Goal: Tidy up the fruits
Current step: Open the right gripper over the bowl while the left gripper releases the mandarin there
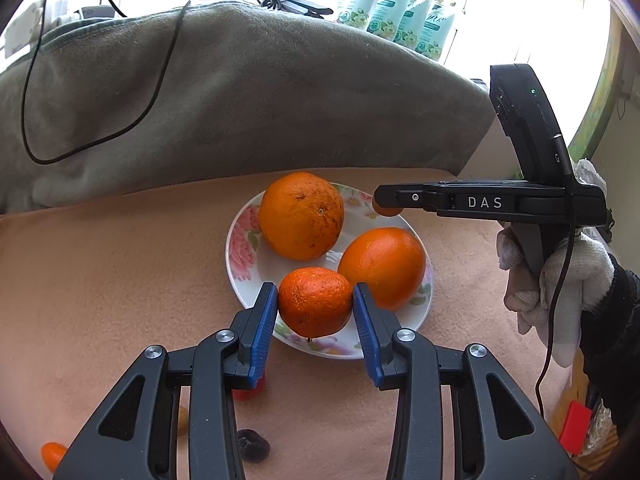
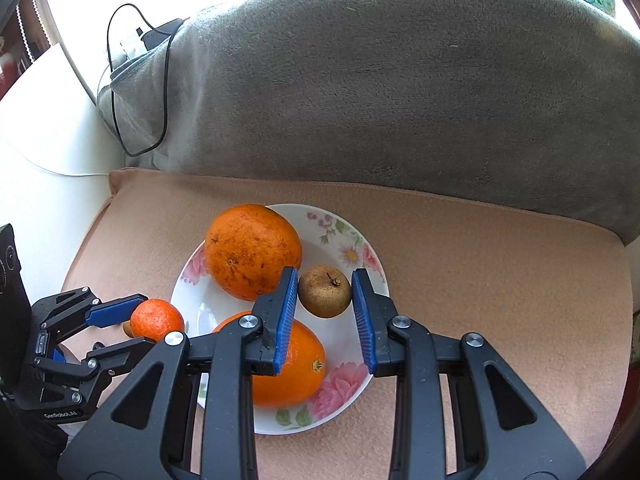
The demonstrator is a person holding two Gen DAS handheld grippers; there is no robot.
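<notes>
While the left gripper (image 1: 315,300) clamps a small mandarin (image 1: 315,302) between its blue pads just above the near rim of the floral plate (image 1: 240,264), the right gripper (image 2: 325,292) pinches a small brownish fruit (image 2: 325,290) over the plate's middle. Two large oranges (image 1: 301,216) (image 1: 382,267) lie on the plate, beyond the left tongs and beside the right ones.
</notes>
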